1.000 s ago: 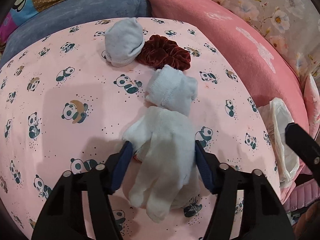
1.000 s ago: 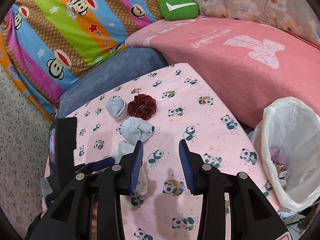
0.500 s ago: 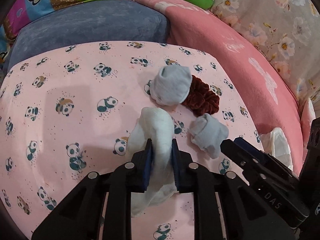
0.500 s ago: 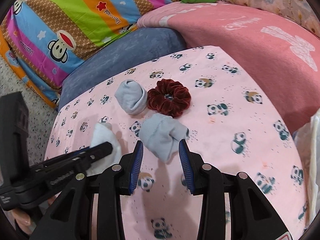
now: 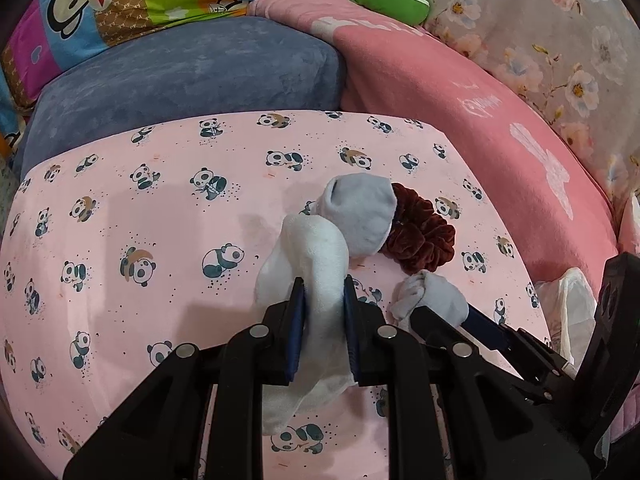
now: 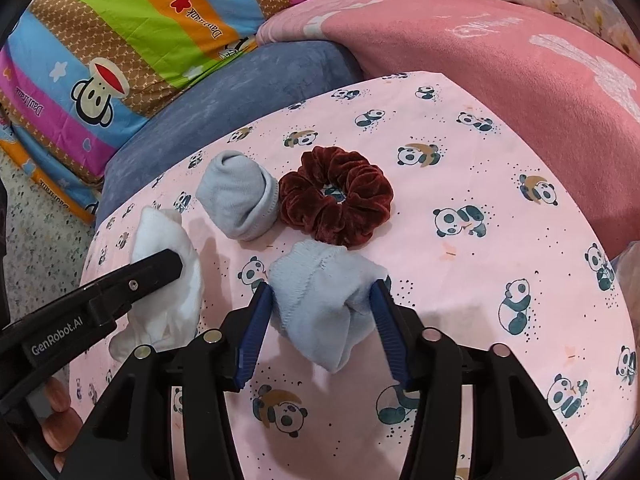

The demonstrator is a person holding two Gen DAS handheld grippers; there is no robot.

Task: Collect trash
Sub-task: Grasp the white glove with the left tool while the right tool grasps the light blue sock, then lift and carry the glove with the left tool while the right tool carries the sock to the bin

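We have the limp white knitted glove (image 5: 316,264) clamped between the fingers of our left gripper (image 5: 322,320), its loose end hanging toward the pink panda-print bench (image 5: 160,200). Our right gripper (image 6: 320,320) has just been widening its fingers; they stand apart on either side of the rolled pale-blue sock (image 6: 324,296), and we cannot tell whether they touch it. So one piece is in hand and none looks binned yet. Left on the bench are that sock, a second rolled grey-blue sock (image 6: 240,196) at its eleven o'clock, and the dark-red velvet scrunchie (image 6: 336,196) at twelve. The white plastic bin liner (image 5: 568,304) sits at three o'clock off the bench edge. Our two grippers are close together, so we judge they could knock.
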